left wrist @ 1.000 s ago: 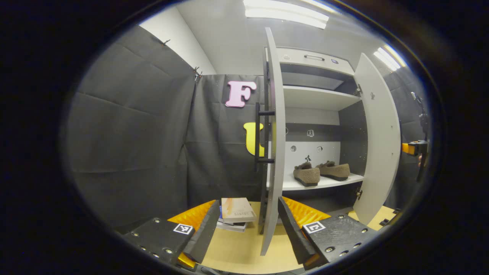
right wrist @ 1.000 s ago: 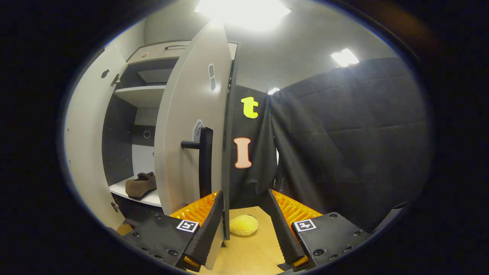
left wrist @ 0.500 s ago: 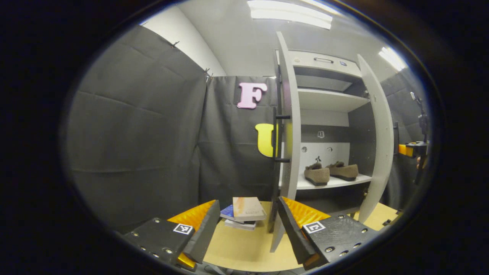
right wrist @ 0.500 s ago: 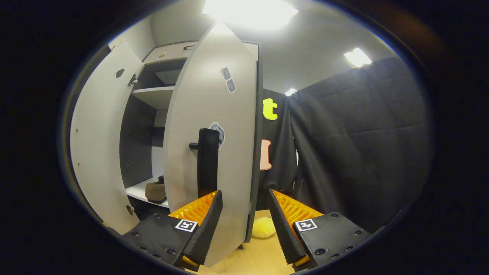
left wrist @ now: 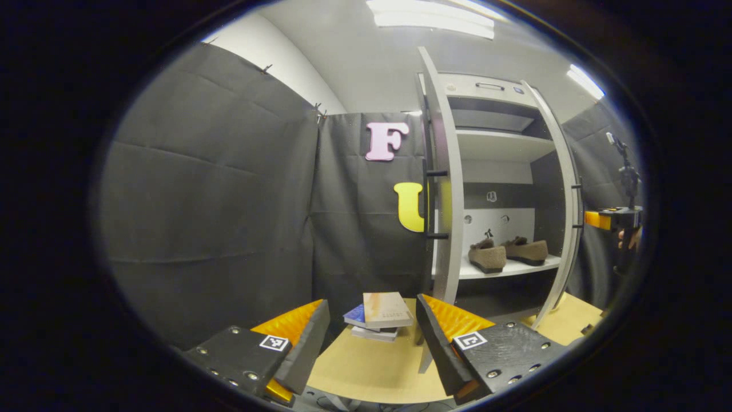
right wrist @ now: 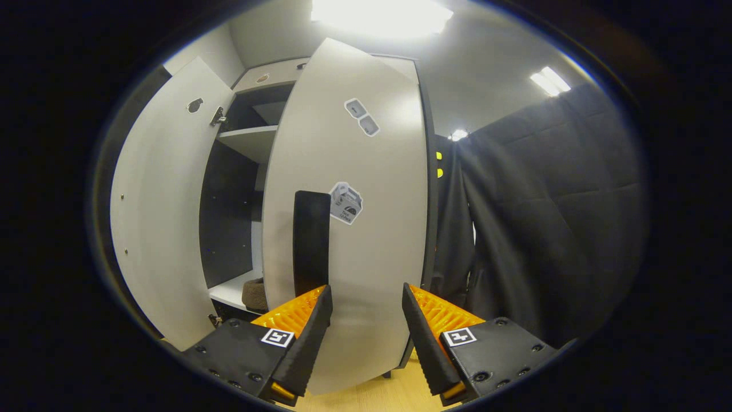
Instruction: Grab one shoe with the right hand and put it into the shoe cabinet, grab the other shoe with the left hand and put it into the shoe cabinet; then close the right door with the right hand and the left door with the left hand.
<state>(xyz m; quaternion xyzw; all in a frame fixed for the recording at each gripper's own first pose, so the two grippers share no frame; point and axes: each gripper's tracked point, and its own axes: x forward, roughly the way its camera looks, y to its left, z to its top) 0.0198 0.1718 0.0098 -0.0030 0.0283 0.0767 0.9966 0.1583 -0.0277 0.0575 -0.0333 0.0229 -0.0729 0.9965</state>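
Two brown shoes [left wrist: 488, 256] [left wrist: 526, 250] sit side by side on the lower shelf of the grey shoe cabinet [left wrist: 494, 143]. In the left gripper view, the left door [left wrist: 443, 171] stands edge-on and wide open, its black handle [left wrist: 429, 203] facing left. My left gripper [left wrist: 372, 337] is open and empty, short of that door. The right door [right wrist: 349, 229] is partly swung in. My right gripper [right wrist: 363, 337] is open right in front of the door's outer face, beside its black handle [right wrist: 311, 240]. One shoe [right wrist: 255, 293] peeks through the gap. The right gripper [left wrist: 612, 220] also shows far right.
A stack of books [left wrist: 380, 315] lies on the wooden table [left wrist: 366, 372] just left of the left door's foot. The left door's inner face [right wrist: 157, 217] fills the left of the right gripper view. Black cloth walls close in both sides.
The right door has swung further toward the cabinet with my right gripper following close to its face. The yellow object on the table is now hidden behind it. My left gripper's view has shifted leftward.
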